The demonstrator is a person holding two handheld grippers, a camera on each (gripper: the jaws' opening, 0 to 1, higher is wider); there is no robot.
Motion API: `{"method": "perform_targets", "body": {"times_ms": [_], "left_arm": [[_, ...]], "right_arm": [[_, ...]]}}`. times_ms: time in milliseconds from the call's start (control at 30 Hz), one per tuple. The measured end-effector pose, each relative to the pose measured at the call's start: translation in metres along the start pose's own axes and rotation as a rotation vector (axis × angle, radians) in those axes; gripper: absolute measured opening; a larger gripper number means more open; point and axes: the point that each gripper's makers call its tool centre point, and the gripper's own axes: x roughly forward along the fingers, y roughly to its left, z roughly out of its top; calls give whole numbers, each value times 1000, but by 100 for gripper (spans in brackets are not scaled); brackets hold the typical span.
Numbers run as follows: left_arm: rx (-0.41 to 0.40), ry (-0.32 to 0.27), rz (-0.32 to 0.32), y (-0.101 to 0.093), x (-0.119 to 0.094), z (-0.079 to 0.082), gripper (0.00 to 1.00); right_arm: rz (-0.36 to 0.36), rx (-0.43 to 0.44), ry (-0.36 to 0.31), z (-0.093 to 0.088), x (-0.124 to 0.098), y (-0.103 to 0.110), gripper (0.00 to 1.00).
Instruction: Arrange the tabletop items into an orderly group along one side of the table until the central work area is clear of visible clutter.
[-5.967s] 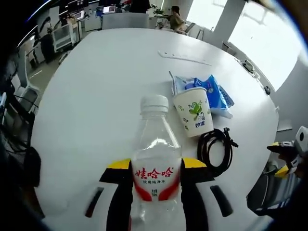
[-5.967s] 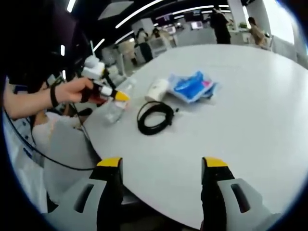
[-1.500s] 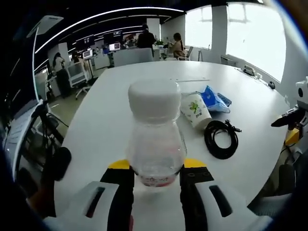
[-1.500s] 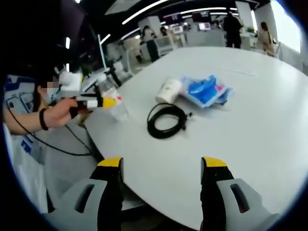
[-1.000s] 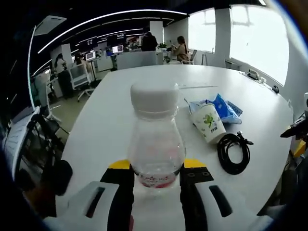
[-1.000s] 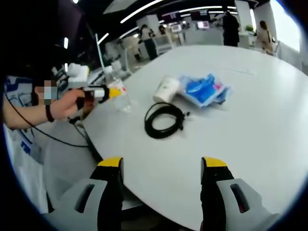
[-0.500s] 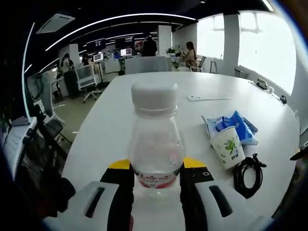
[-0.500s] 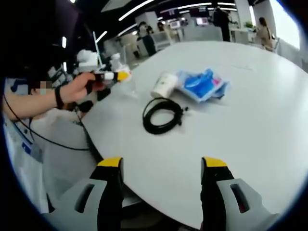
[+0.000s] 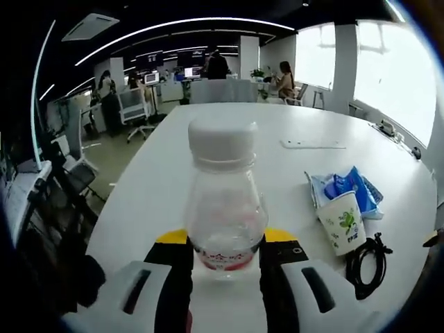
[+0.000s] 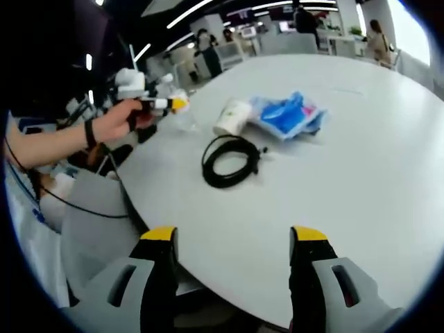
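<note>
— Between the left gripper (image 9: 223, 258)'s jaws, what's held?
— A clear bottle (image 9: 223, 201), clamped low near the table (image 9: 159, 180)'s near edge; light, slippery, squashy. The right gripper (image 10: 229, 239) gapes wide.
— Next holds?
— Cup (image 9: 342, 223) mid-wall, cable (image 9: 366, 258) by its coil.

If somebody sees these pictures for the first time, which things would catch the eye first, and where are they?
In the left gripper view, a clear water bottle with a white cap stands front and centre, clamped in the left claw. To its right on the white table are a paper cup, a blue packet behind it and a coiled black cable. The right claw hangs open over the table edge.
</note>
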Motion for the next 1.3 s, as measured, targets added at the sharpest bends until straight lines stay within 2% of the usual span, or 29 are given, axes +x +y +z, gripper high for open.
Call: {"method": "perform_targets", "body": {"times_ms": [300,400,733,1067,1133,1200,1233,1300], "left_arm": [[-30,-6,39,0,-4,-3,36],[-14,-12,58,-2,-3,-2,36],[-74,8,130,0,-3,-2,38],[-75,27,121,1,-3,-4,38],[-70,51,125,2,-2,-8,41],[-95,38,129,4,-3,-7,49],[-111,24,106,1,-3,-5,49],[-93,16,98,0,-6,-2,49]], "right_arm": [[14,-16,2,8,7,3,63],[18,-21,4,9,8,5,63],[16,-16,4,7,7,3,63],[15,-8,0,4,5,3,63],[15,-5,-4,5,5,3,63],[14,-5,-7,6,5,3,63],[14,-6,-8,7,4,3,63],[14,-5,-12,8,4,3,63]]}}
